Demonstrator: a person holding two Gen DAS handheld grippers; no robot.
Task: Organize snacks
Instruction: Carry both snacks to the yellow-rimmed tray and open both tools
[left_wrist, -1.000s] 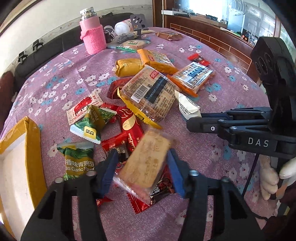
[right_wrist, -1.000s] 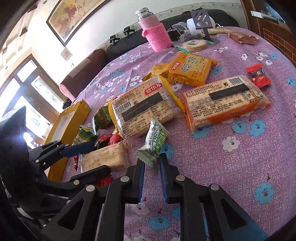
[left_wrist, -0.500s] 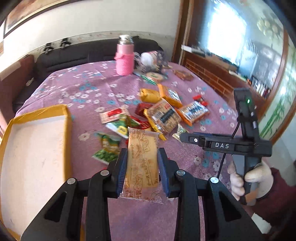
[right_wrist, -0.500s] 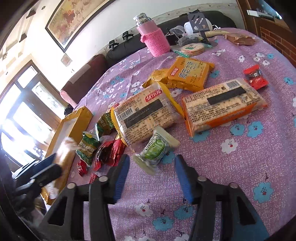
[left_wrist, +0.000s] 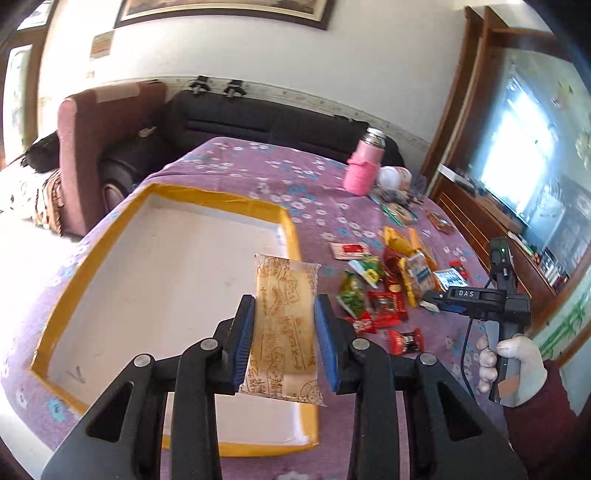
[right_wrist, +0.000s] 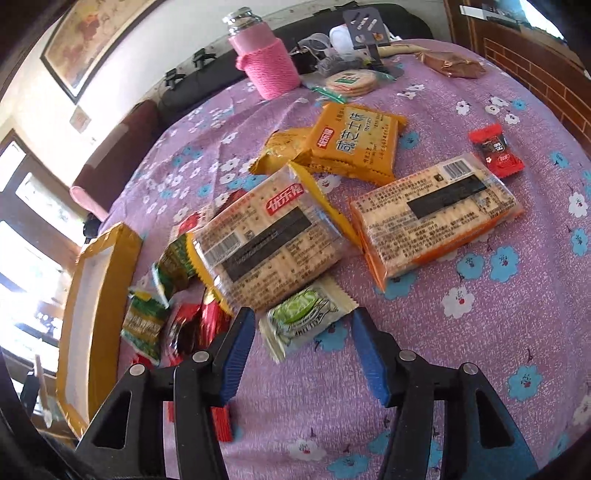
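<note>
My left gripper (left_wrist: 283, 325) is shut on a tan biscuit packet (left_wrist: 283, 317) and holds it above the right edge of the yellow-rimmed white tray (left_wrist: 159, 280). My right gripper (right_wrist: 303, 350) is open, its blue pads either side of a small white-and-green snack packet (right_wrist: 304, 321) lying on the purple cloth. The right gripper also shows in the left wrist view (left_wrist: 439, 296) over the snack pile (left_wrist: 384, 284). The tray also shows at the left in the right wrist view (right_wrist: 92, 295).
Two clear cracker packs (right_wrist: 266, 240) (right_wrist: 436, 214), an orange cracker pack (right_wrist: 354, 144), a red candy (right_wrist: 495, 149) and green and red packets (right_wrist: 144, 325) lie on the flowered cloth. A pink bottle (right_wrist: 266, 62) and clutter stand at the far edge. A sofa (left_wrist: 258, 122) is behind.
My left gripper has lifted the biscuit packet off the pile and carried it left over the tray. My right gripper has opened and let the white-and-green packet drop flat onto the cloth.
</note>
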